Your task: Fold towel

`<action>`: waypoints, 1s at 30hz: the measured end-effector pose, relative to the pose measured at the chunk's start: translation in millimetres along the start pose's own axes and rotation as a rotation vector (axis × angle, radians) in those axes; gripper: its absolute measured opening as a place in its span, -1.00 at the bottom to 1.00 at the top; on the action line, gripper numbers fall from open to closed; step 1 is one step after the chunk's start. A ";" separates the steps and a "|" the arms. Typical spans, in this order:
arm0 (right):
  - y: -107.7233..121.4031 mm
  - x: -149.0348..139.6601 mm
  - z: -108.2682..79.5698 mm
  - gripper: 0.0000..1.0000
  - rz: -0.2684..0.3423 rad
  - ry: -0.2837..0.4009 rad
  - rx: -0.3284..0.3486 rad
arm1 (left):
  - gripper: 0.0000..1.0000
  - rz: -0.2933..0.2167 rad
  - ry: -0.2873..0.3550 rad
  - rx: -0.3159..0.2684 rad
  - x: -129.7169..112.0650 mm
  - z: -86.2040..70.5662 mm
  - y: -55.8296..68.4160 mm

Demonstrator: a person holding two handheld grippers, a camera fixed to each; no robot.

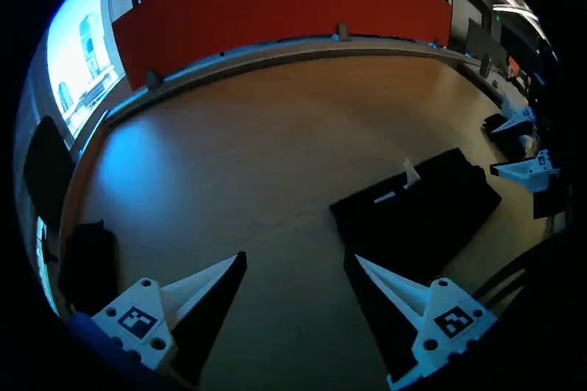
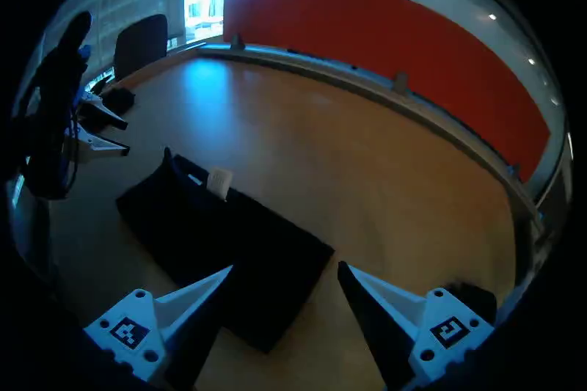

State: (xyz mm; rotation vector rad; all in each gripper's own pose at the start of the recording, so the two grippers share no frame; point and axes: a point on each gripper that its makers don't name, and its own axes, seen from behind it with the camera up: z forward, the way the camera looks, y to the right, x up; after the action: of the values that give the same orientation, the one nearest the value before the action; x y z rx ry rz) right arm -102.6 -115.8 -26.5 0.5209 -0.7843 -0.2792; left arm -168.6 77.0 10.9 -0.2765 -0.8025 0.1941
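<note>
Dark towel (image 1: pixel 422 207) flat on wooden bench (image 1: pixel 249 156); its folds lost in shadow.
Left claw (image 1: pixel 299 257) and right claw (image 2: pixel 286 266) both spread apart, gripping nothing; fingers hide towel's near edge. Red partition (image 1: pixel 293 2) backs the bench.

Left claw (image 1: pixel 295 257) gapes (spread wide); black towel (image 1: pixel 418 215) lies on table (image 1: pixel 257 141).

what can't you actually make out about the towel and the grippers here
- Towel fold layers: left gripper view, the cloth is too dark to tell.
- Towel's near edge: right gripper view, partly hidden behind a finger of the right gripper.
- Tag print: too small in both views.
- Hand holding the left gripper: right gripper view, a dark silhouette cut off by the edge.
</note>
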 end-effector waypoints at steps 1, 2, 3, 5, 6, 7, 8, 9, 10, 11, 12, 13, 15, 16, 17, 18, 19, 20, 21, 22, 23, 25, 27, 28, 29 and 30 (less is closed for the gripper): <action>-1.8 0.9 1.4 1.00 -0.003 0.000 0.003 | 0.97 -0.010 0.001 0.004 -2.5 -2.5 -1.5; -3.5 1.8 2.7 1.00 -0.006 0.000 0.006 | 0.97 -0.018 0.002 0.008 -4.7 -4.7 -2.8; -5.1 2.6 4.0 1.00 -0.010 0.001 0.009 | 0.97 -0.027 0.003 0.011 -6.9 -7.0 -4.1; -8.5 4.2 7.6 1.00 -0.016 0.000 0.014 | 0.97 -0.047 0.005 0.021 -11.9 -11.6 -7.4; -10.1 5.0 9.4 1.00 -0.019 -0.001 0.016 | 0.97 -0.056 0.005 0.026 -14.3 -13.7 -9.0; -12.3 6.0 11.5 1.00 -0.023 -0.001 0.020 | 0.97 -0.067 0.006 0.031 -17.4 -16.4 -10.8; -14.3 7.0 13.4 1.00 -0.026 0.000 0.023 | 0.97 -0.076 0.006 0.036 -20.2 -18.8 -12.5; -16.3 8.0 15.3 1.00 -0.029 0.000 0.027 | 0.97 -0.086 0.006 0.040 -23.0 -21.2 -14.2; -18.7 9.1 17.5 1.00 -0.033 0.000 0.031 | 0.97 -0.096 0.007 0.046 -26.0 -24.2 -15.9; -20.8 10.2 19.5 1.00 -0.036 0.000 0.035 | 0.97 -0.105 0.008 0.050 -28.6 -26.8 -17.5; -22.9 11.3 21.4 1.00 -0.039 0.001 0.039 | 0.97 -0.115 0.009 0.055 -31.2 -29.5 -19.0; -25.2 12.7 23.9 1.00 -0.042 0.000 0.042 | 0.97 -0.123 0.009 0.060 -34.1 -32.2 -21.2; -29.2 15.2 28.2 1.00 -0.048 -0.001 0.049 | 0.97 -0.139 0.009 0.068 -39.1 -37.0 -25.0; -31.9 16.7 30.9 1.00 -0.051 -0.001 0.053 | 0.97 -0.146 0.008 0.074 -41.8 -39.2 -27.2; -34.3 18.0 33.2 1.00 -0.054 -0.002 0.058 | 0.97 -0.152 0.008 0.079 -44.3 -41.1 -29.1; -36.7 19.4 35.6 1.00 -0.057 -0.002 0.062 | 0.97 -0.158 0.008 0.084 -46.7 -43.0 -31.0; -40.0 21.0 38.4 1.00 -0.060 -0.003 0.067 | 0.97 -0.163 0.006 0.087 -49.4 -44.6 -32.4; -42.9 22.5 40.8 1.00 -0.064 -0.003 0.072 | 0.97 -0.168 0.005 0.089 -51.8 -46.0 -33.6; -45.8 23.9 43.3 1.00 -0.067 -0.004 0.077 | 0.97 -0.173 0.003 0.092 -54.2 -47.4 -34.8; -49.0 25.6 45.8 1.00 -0.071 -0.004 0.082 | 0.97 -0.176 0.002 0.095 -56.4 -48.5 -35.8; -51.8 27.1 48.0 1.00 -0.075 -0.003 0.087 | 0.97 -0.179 0.001 0.097 -58.4 -49.4 -36.6; -56.9 29.6 52.3 1.00 -0.083 -0.005 0.093 | 0.97 -0.185 -0.003 0.101 -62.4 -51.0 -38.1; -60.7 31.2 56.1 1.00 -0.092 -0.007 0.098 | 0.97 -0.190 -0.006 0.105 -66.0 -52.2 -39.2; -62.1 31.6 58.1 1.00 -0.095 -0.010 0.099 | 0.97 -0.193 -0.008 0.105 -67.7 -52.5 -39.6; -63.3 31.9 59.9 1.00 -0.099 -0.011 0.101 | 0.97 -0.196 -0.009 0.106 -69.1 -52.7 -40.0; -64.5 32.3 61.6 1.00 -0.102 -0.013 0.102 | 0.97 -0.199 -0.010 0.106 -70.5 -52.9 -40.3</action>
State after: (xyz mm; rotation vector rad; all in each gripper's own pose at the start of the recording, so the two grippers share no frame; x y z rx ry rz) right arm -128.8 -204.6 -5.8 0.6569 -0.7891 -0.3385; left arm -175.3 10.6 -59.3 -0.0943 -0.8218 0.0510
